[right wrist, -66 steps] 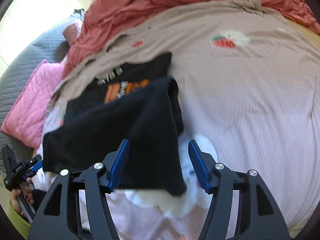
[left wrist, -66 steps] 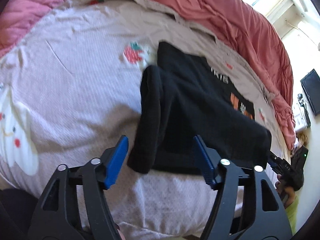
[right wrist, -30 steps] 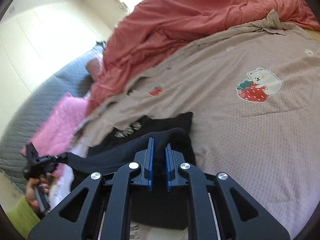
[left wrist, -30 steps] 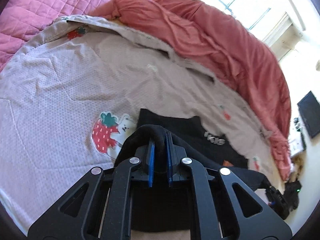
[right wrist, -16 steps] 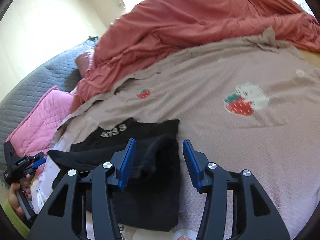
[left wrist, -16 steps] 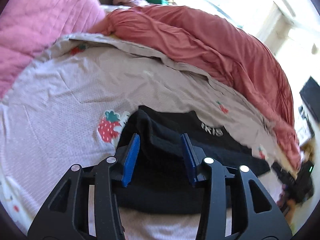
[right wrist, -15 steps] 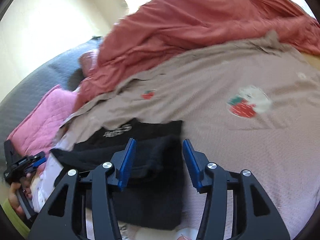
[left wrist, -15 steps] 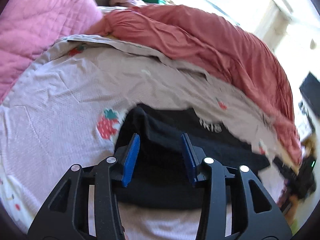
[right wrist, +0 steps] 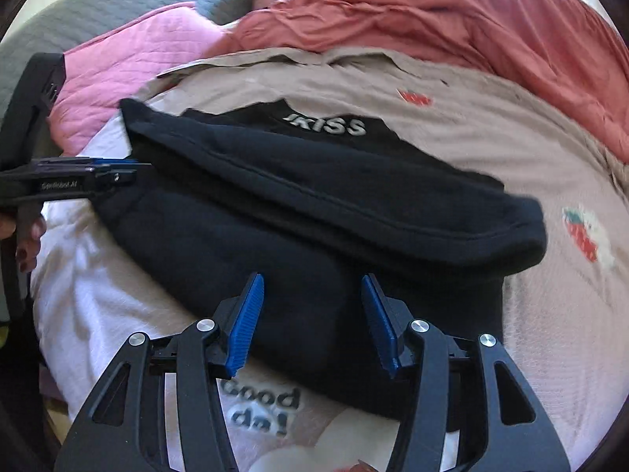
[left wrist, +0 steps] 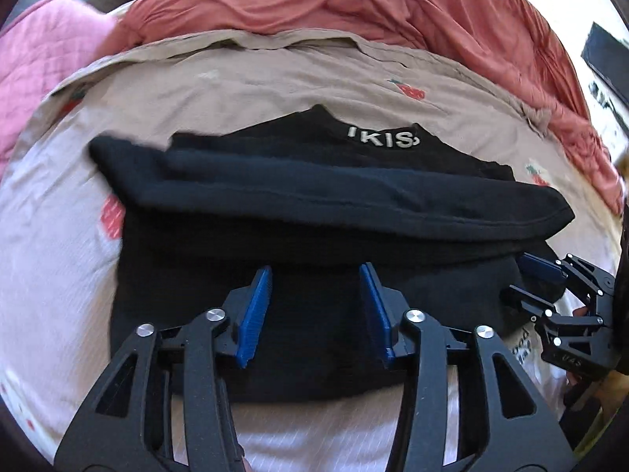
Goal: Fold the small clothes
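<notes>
We see a black T-shirt (left wrist: 314, 212) lying folded across a bed, on a beige sheet (left wrist: 243, 90) printed with strawberries. Its near half is doubled over the rest, so only a strip of white lettering (left wrist: 379, 139) shows at the far edge; the letters are partly covered and we cannot read the whole word.

Our left claw (left wrist: 314, 306) hangs over the shirt's near part with its blue pads spread wide and nothing between them. Our right claw (right wrist: 312, 314) is likewise parted wide and empty, above the near edge of the shirt. In the left wrist view that right claw appears at the frame's right margin, cut off by the lens rim, by the shirt's end.

Grey words (right wrist: 261, 405) on a white patch of the bedding are half hidden under the shirt's hem. A coral duvet (left wrist: 354, 4) is bunched behind, a pink quilted pillow (right wrist: 129, 63) beside it. Both views are soft at the edges.
</notes>
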A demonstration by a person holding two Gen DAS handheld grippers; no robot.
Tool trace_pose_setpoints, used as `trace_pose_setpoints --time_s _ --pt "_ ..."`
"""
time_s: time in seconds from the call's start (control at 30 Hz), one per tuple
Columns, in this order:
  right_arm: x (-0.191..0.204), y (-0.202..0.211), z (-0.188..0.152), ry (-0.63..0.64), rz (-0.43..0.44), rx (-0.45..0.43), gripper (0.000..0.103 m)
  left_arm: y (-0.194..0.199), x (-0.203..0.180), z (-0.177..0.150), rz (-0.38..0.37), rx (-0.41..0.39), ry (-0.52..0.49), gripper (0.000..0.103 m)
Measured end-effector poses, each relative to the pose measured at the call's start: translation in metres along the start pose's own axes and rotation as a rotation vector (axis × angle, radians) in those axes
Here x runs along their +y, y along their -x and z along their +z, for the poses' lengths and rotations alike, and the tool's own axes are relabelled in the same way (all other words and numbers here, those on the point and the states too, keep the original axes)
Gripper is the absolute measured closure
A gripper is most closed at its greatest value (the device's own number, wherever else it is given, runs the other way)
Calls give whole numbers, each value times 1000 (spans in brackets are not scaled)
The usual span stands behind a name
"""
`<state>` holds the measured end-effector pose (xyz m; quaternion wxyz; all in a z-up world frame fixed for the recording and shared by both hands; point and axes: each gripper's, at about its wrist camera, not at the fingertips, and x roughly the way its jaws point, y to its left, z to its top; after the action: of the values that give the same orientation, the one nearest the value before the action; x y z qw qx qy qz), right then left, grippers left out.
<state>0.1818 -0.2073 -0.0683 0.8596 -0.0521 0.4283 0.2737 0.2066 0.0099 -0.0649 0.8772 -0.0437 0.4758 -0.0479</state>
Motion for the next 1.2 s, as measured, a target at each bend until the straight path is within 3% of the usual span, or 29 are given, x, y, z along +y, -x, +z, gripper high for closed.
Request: trace_pose_setpoints --time_s 0.5,0.6,0.73,1.0,1.1,1.2 --pt "-40 -6 22 -53 -114 -98 42 -22 -13 62 37 -38 -40 53" --pt "-61 -3 24 -119 -140 -133 42 -21 -7 72 29 -50 -7 50" --pt "-87 15 29 -223 -135 -226 29 -17 2 76 21 -74 37 49" --pt "-131 65 30 -411 -146 -379 27 7 23 57 -16 -133 143 43" --pt "-133 63 30 -403 -163 -346 27 12 32 45 -5 -128 160 42" --pt "-127 42 29 -350 -233 -243 27 16 44 33 25 -122 175 39"
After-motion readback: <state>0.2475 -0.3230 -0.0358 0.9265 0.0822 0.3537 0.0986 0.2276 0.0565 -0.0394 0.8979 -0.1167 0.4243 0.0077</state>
